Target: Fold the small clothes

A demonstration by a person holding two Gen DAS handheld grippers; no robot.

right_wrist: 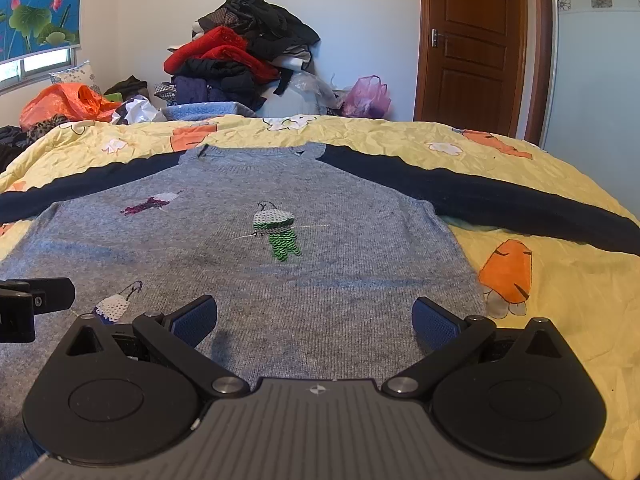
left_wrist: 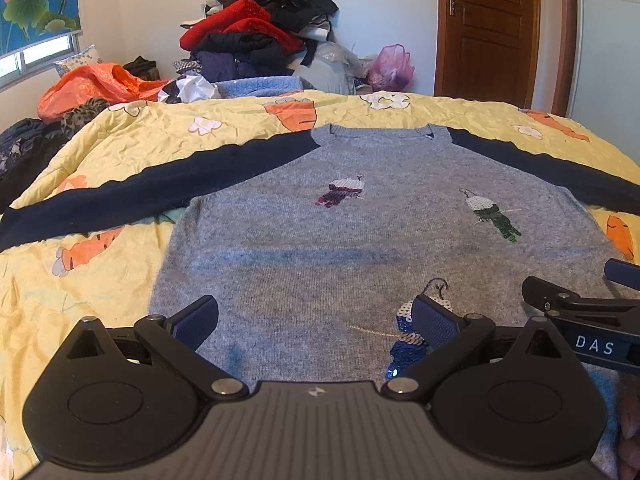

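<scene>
A small grey knit sweater [left_wrist: 340, 232] with navy sleeves lies flat, front up, on the yellow quilt; it also shows in the right wrist view [right_wrist: 248, 264]. Both sleeves are spread out sideways: the left sleeve [left_wrist: 120, 196] and the right sleeve [right_wrist: 500, 200]. Sequin figures decorate the chest. My left gripper [left_wrist: 316, 320] is open and empty over the sweater's lower left part. My right gripper [right_wrist: 316, 320] is open and empty over the lower right part, near the hem corner. The right gripper's finger [left_wrist: 560, 296] shows at the left view's right edge.
The yellow carrot-print quilt [right_wrist: 540, 320] covers the bed. A tall pile of dark and red clothes [left_wrist: 256, 32] stands at the far wall. An orange plastic bag [left_wrist: 88, 84] and a pink bag [left_wrist: 392, 68] lie behind the bed. A wooden door [right_wrist: 480, 40] is at the far right.
</scene>
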